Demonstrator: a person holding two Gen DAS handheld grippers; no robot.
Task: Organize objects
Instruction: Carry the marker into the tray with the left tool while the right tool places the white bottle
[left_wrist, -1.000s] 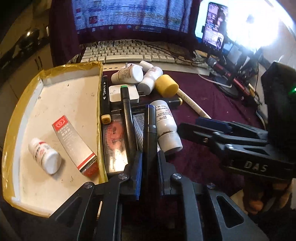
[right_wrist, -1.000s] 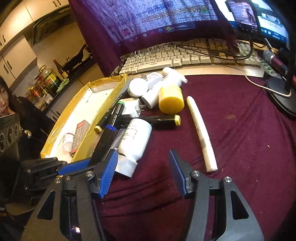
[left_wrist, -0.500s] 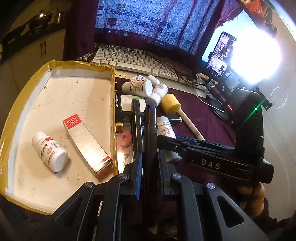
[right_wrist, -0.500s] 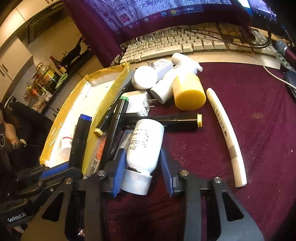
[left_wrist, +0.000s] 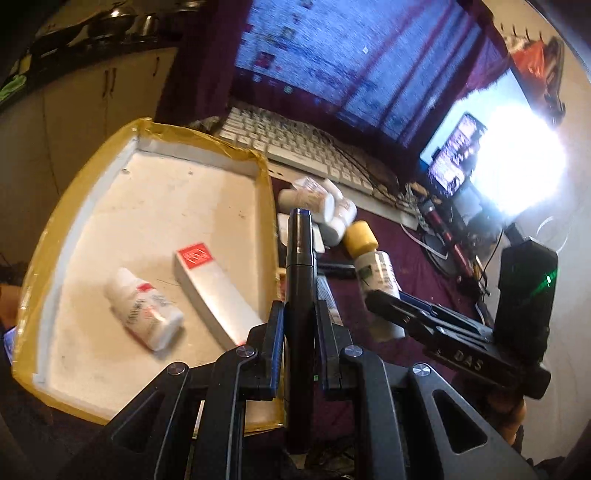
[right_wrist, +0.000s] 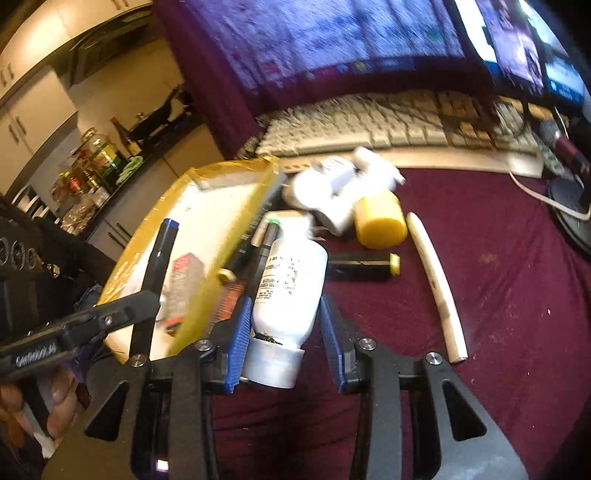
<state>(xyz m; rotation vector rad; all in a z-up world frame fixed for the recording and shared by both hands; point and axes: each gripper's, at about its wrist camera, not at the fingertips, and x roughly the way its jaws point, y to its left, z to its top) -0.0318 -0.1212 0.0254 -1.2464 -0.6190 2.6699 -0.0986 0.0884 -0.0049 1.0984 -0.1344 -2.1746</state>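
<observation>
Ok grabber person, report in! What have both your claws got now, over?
Left gripper shut on black marker. Right gripper shut on white bottle. Yellow-edged tray alongside, holds small bottle and box.

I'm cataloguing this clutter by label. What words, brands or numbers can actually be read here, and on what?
"DAS": on the side of the right gripper, seen from the left wrist view.
White bottle in the right gripper's jaws: black print and a barcode, too small to read.
Red-topped box in the tray: white logo, unreadable.
Small bottle in the tray: red print, blurred.
Left gripper side lettering: blurred.
</observation>
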